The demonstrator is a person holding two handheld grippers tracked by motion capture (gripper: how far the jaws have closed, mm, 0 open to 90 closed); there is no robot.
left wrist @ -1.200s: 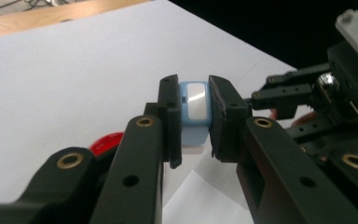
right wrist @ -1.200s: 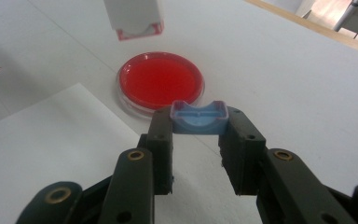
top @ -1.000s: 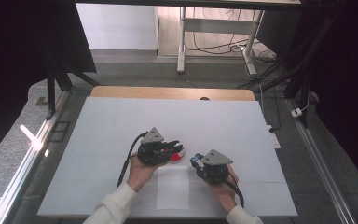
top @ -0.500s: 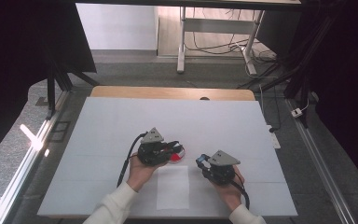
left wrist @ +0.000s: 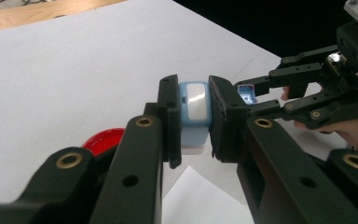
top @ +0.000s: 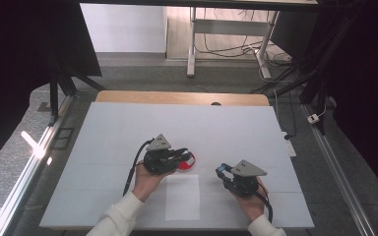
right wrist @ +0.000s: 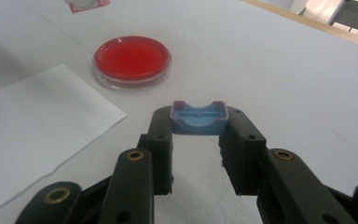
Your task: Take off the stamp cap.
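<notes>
A: Left gripper (left wrist: 193, 116), what's in it?

B: One pale blue block (left wrist: 194, 112) with a white label facing up, pinched flat between the two jaws. Long axis runs along the jaws, pointing away from the hand. It's up off the white table (top: 128, 128), just above the red petri dish (top: 186, 162).

A: Right gripper (right wrist: 199, 123)?

B: Jaws clamped on one small blue cap (right wrist: 199, 116), a shallow open tray shape (purple-tinged rim, one notched edge). Open side faces up, long axis crosswise, spanning jaw to jaw. Held at the very tips, above bare table, well apart from the dish.

A: Do the two pieces touch?

B: No. In the left gripper view the cap (left wrist: 246, 92) sits just beyond the block, close, a gap between. From the high view the right gripper (top: 222, 171) is off to the right of the left one (top: 183, 155), both pointing roughly toward each other.

A: Counts?

B: One block, one cap, one petri dish (right wrist: 132, 60) (red fill, clear rim), one white paper sheet (top: 182, 196) lying flat near the front edge between the hands. One pink-edged packet (right wrist: 86, 4) at the top edge of the right gripper view, can't tell what it is.

A: Hands?

B: Left hand (top: 146, 178) and right hand (top: 250, 200), each wrapped around its gripper, white sleeves.
</notes>
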